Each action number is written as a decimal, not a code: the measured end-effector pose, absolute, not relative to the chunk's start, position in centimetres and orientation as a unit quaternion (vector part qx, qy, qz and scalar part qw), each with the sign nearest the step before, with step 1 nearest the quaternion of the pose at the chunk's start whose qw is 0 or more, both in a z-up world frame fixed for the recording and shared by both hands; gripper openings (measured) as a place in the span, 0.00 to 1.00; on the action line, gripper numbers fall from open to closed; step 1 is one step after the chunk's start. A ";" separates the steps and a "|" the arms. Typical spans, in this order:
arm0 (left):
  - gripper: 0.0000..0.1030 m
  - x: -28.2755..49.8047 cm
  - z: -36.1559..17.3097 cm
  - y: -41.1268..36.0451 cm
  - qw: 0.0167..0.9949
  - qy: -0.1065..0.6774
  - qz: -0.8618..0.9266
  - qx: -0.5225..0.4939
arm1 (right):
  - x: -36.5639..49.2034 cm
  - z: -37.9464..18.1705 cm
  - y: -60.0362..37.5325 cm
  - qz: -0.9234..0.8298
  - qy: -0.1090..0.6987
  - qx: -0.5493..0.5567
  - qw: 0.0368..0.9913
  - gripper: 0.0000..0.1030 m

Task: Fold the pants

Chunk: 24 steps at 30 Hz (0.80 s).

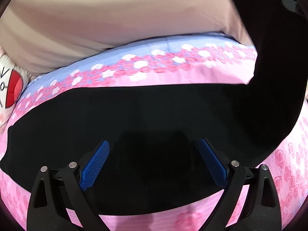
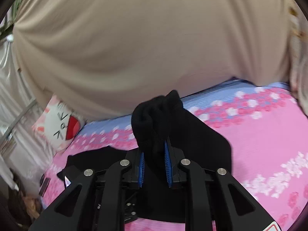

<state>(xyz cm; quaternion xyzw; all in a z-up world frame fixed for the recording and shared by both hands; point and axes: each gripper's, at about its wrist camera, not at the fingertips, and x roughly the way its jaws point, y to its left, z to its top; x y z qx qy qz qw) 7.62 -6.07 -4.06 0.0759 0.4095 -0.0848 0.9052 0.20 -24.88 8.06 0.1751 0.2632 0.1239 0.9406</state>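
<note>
Black pants (image 1: 134,115) lie spread across a pink floral bed sheet (image 1: 192,73). My left gripper (image 1: 155,146) is open just above the flat black cloth, its blue pads (image 1: 96,163) wide apart with nothing between them. At the right of the left wrist view one end of the pants (image 1: 279,48) rises off the bed. My right gripper (image 2: 154,144) is shut on a bunched end of the pants (image 2: 154,111) and holds it lifted above the sheet (image 2: 259,125). The rest of the cloth (image 2: 202,144) hangs down below it.
A white cat-face pillow (image 2: 59,123) lies at the bed's left end and also shows in the left wrist view (image 1: 9,88). A beige curtain (image 2: 134,48) hangs behind the bed. Clutter (image 2: 28,204) sits on the floor at the lower left.
</note>
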 end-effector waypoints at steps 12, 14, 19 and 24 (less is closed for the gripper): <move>0.89 6.8 -3.5 7.7 0.912 0.409 0.024 0.009 | 6.9 3.4 -7.1 0.252 0.351 0.094 0.897 0.16; 0.89 6.4 -3.8 10.3 0.911 0.409 0.050 0.000 | 7.9 1.5 -4.7 0.259 0.374 0.084 0.887 0.17; 0.89 5.0 -4.4 15.3 0.905 0.416 0.084 -0.029 | 8.7 -3.7 0.3 0.265 0.428 0.039 0.863 0.23; 0.89 4.2 -5.1 18.2 0.899 0.424 0.087 -0.066 | 6.4 -5.5 2.7 0.304 0.437 -0.015 0.846 0.67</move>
